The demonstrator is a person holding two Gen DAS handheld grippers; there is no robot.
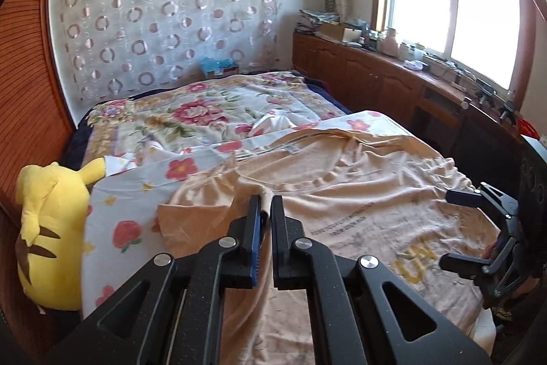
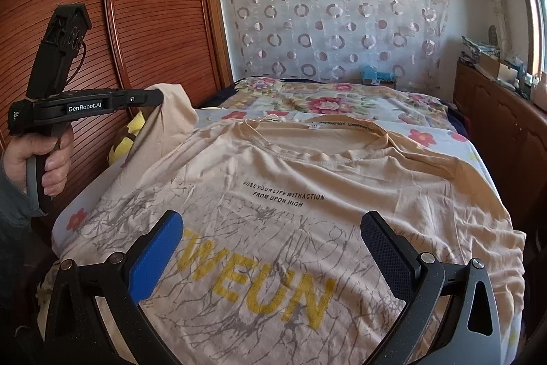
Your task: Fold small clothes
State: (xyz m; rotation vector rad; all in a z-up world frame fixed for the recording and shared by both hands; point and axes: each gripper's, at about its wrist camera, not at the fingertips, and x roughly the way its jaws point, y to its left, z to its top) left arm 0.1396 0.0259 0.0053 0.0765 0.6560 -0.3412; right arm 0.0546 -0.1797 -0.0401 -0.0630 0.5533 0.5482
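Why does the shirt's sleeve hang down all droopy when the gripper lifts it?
The T-shirt looks like thin, soft cloth, wrinkled all over, so it probably bends anywhere. The left gripper pinches only the sleeve, so the rest likely sags and drags. It seems light: one small pinch holds it up.

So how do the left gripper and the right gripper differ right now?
The left gripper is shut on a fold of the beige T-shirt, lifting its sleeve; the right gripper is open and holds nothing. The left is raised off the bed, while the right hovers low over the shirt's yellow lettering. Both are black two-finger tools.
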